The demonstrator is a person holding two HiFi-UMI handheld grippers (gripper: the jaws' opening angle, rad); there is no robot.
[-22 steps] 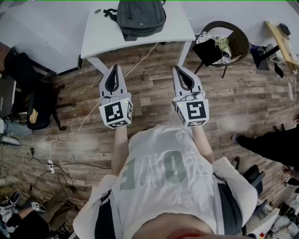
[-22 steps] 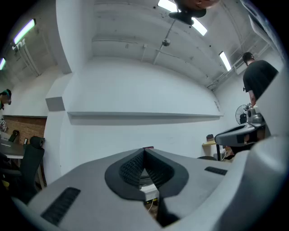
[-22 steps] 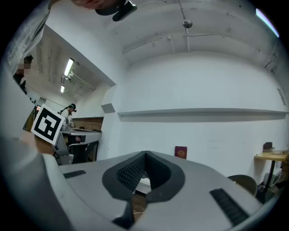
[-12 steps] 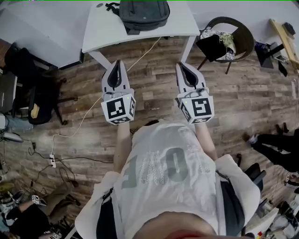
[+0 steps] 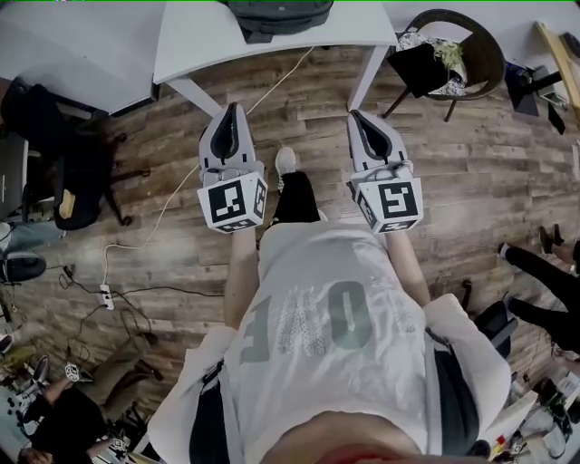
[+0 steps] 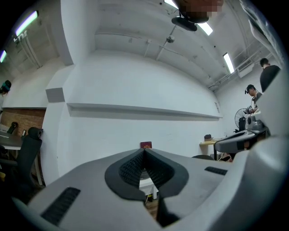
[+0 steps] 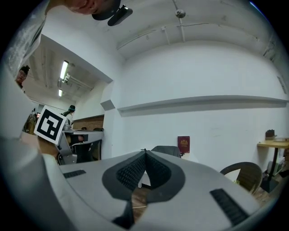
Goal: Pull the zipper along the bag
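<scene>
A dark grey backpack [image 5: 276, 13] lies on a white table [image 5: 195, 45] at the top edge of the head view, only its near part showing. My left gripper [image 5: 230, 111] and right gripper [image 5: 355, 116] are held side by side, level, over the wooden floor short of the table, pointing at it. Both are shut with nothing between the jaws. The left gripper view shows my left gripper [image 6: 144, 149] with its pads pressed together against a white wall. In the right gripper view my right gripper [image 7: 145, 151] looks the same.
A round wicker chair [image 5: 476, 54] with things on it stands right of the table. A black office chair [image 5: 68, 168] is at the left. A white cable [image 5: 163, 217] runs across the floor. My shoe [image 5: 285, 161] shows between the grippers. Another person's legs [image 5: 544, 304] are at the right.
The table and backpack have slid up to the top edge and look slightly nearer. A shoe and leg have come into view between the grippers. Both grippers stay shut.
</scene>
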